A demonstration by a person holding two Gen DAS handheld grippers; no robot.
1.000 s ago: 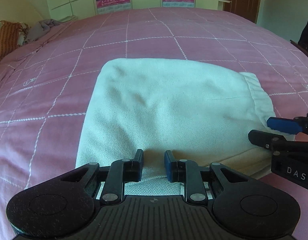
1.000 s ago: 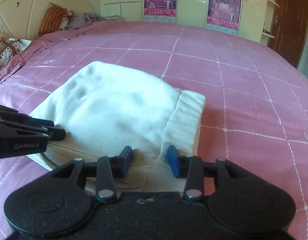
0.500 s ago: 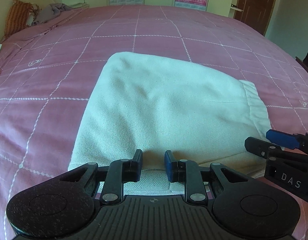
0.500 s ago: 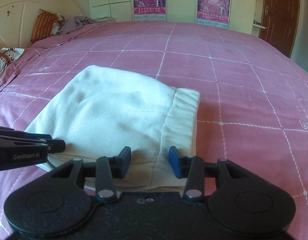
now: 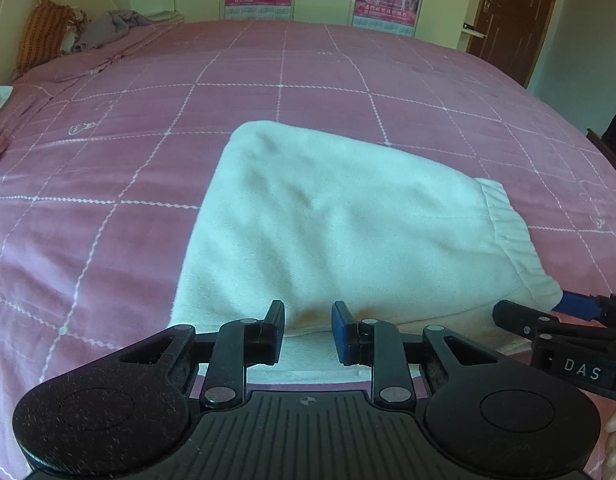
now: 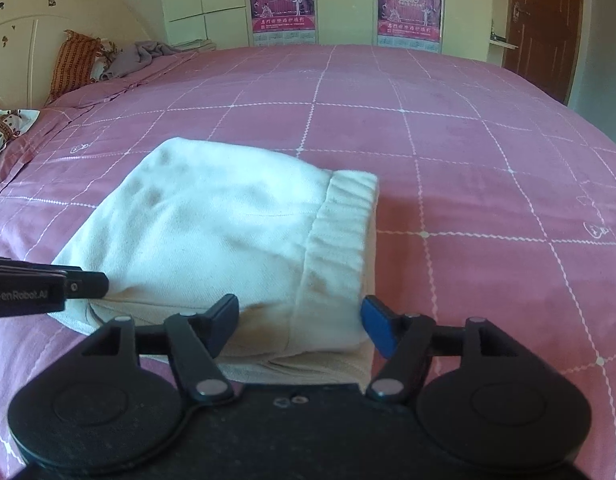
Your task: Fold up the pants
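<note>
White pants [image 5: 340,232] lie folded into a compact stack on the pink checked bedspread [image 5: 108,184], waistband to the right. They also show in the right wrist view [image 6: 228,232]. My left gripper [image 5: 308,330] sits at the near edge of the stack, fingers narrowly apart with cloth between them. My right gripper [image 6: 300,326] is open wide around the near waistband corner. The right gripper shows at the right edge of the left wrist view [image 5: 564,316]; the left gripper shows at the left edge of the right wrist view [image 6: 68,284].
An orange striped pillow [image 6: 74,66] and a grey garment [image 6: 144,54] lie at the head of the bed, far left. Cabinets with posters [image 6: 284,6] stand behind the bed. A brown door [image 6: 544,28] is at the far right.
My right gripper has opened wider around the waistband corner. Both cameras have tilted up a little, so the pants sit lower in view. The left gripper's gap is unchanged.
</note>
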